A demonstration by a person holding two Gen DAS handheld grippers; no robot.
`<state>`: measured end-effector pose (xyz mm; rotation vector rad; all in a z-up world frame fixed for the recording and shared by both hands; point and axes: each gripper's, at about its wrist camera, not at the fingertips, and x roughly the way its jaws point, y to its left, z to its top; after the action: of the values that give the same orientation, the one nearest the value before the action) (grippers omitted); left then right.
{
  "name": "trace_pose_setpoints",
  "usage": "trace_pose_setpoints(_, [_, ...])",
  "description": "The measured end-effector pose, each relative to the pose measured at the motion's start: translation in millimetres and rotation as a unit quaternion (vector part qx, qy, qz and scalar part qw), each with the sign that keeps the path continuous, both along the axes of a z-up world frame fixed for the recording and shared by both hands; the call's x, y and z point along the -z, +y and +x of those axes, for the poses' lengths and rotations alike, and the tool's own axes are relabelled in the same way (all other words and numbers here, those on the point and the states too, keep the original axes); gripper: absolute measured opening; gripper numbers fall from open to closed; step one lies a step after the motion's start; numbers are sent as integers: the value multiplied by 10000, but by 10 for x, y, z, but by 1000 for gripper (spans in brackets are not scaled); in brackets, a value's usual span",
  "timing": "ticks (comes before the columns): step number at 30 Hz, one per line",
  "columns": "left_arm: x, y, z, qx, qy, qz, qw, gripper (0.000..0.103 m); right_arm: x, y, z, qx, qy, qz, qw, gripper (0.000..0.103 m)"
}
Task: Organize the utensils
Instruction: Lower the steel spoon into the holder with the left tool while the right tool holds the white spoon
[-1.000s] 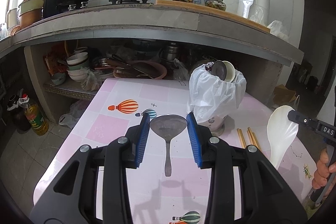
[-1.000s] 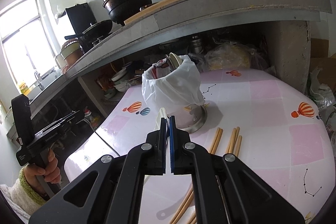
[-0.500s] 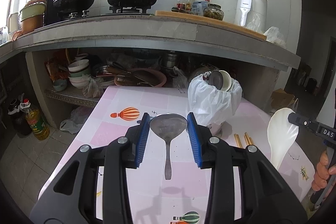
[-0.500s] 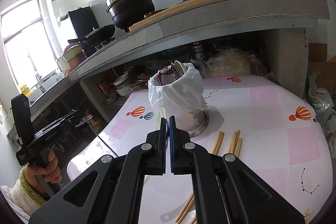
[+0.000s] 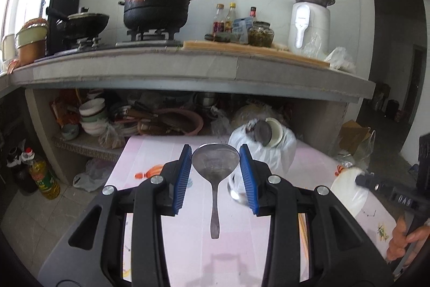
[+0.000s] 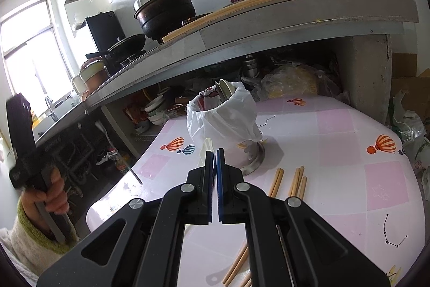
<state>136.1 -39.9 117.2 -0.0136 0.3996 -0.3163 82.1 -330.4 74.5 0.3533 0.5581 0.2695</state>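
Note:
My left gripper is shut on the bowl of a metal spoon, held above the pink table, handle hanging toward me. The spoon shows small in the right wrist view. My right gripper is shut on a white plastic rice paddle; the paddle shows blurred in the left wrist view. A holder wrapped in a white bag stands on a steel base and holds utensils; it shows beyond the spoon. Several wooden chopsticks lie on the table right of my right gripper.
A concrete counter with pots, bottles and a white appliance overhangs the table's far edge. Bowls and pans crowd the shelf beneath it. An oil bottle stands on the floor at left. A cardboard box sits at right.
My left gripper has risen with the spoon, so the table and the holder sit lower in its view. My right gripper has also lifted and moved with the paddle.

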Motion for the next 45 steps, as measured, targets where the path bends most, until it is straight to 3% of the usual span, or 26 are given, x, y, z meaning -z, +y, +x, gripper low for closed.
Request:
trace_pose_setpoints(12, [-797,-361,510,392,-609,-256,9970,35,106,-174,43,110,121,194,9997,3])
trace_pose_setpoints(18, [-906,-653,975,577,-536,-432,9960,35,154,-197,90,148,187,232,9994,3])
trace_pose_setpoints(31, [-304,-1251,1679,782,92,46,9969,35,221,-243,147,178,292,269,9991,3])
trace_pose_setpoints(45, [280,-1433,1919,679,382,524,9956,35,285,-303,146,225,379,349,9984,3])
